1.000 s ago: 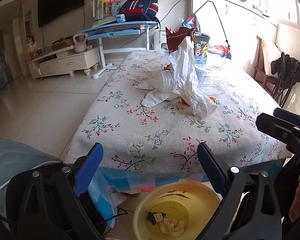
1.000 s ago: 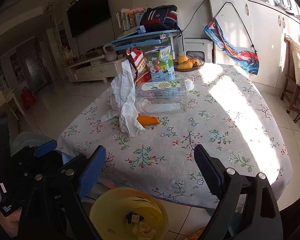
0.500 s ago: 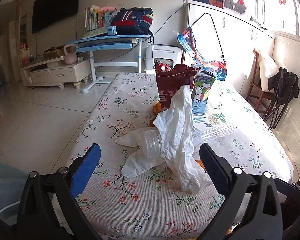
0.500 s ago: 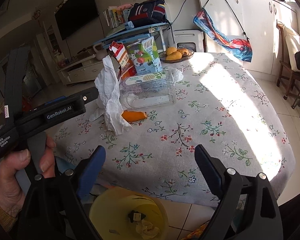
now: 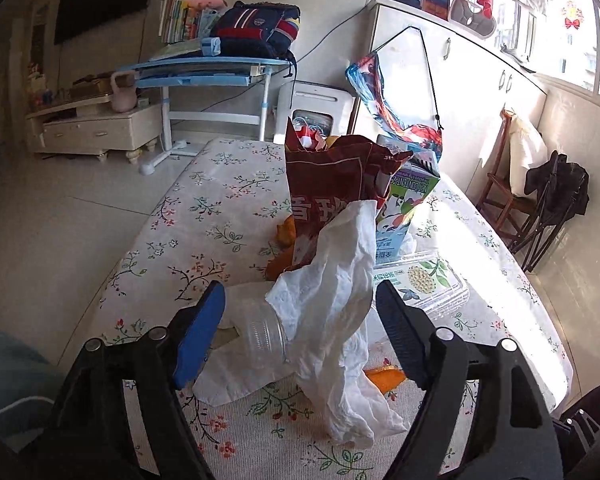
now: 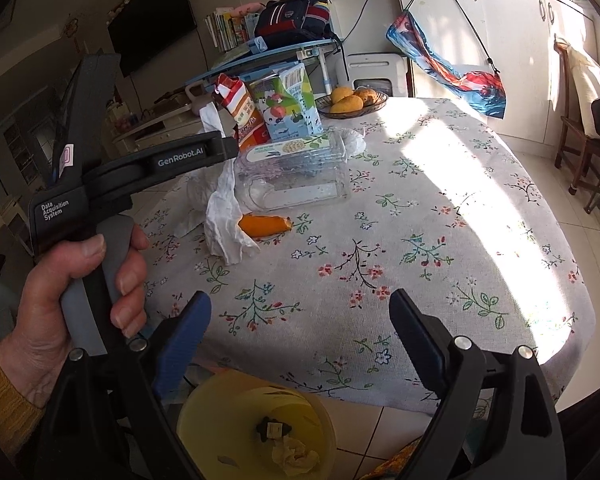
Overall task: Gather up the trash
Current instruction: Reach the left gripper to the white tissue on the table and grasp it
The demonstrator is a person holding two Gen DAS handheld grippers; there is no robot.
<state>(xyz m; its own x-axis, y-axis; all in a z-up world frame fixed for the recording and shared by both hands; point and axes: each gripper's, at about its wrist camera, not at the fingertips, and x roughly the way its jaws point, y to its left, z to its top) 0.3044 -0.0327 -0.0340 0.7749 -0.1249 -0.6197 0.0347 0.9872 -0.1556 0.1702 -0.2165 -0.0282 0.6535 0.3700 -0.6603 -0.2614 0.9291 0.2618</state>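
- The crumpled white tissue (image 5: 332,312) lies heaped on the floral worktop (image 5: 204,220), draped over a clear plastic bottle (image 5: 266,334) lying on its side; an orange peel (image 5: 384,376) pokes out from under it, and the same peel shows in the right wrist view (image 6: 265,225).
- Just behind stand a torn red snack bag (image 5: 328,184), a juice carton (image 5: 404,200) and a clear plastic box (image 5: 420,280).
- The left gripper (image 5: 300,308) brackets the tissue and bottle neck; its fingers (image 5: 198,330) are closing, with the tissue between them, but the pads do not look to be pressing yet.
- Step in hand, as I judge it: grasping the tissue, possibly with the bottle.
- The next move calls for finishing the squeeze on the tissue's bulk, lifting clear without dragging the peel, then carrying it to the yellow basin (image 6: 220,420) on the floor below the worktop's near edge, which already holds some scraps.
- The right gripper (image 6: 300,332) hangs above that basin, fingers spread wide and empty.
- A hand (image 6: 60,292) grips the left tool's handle.
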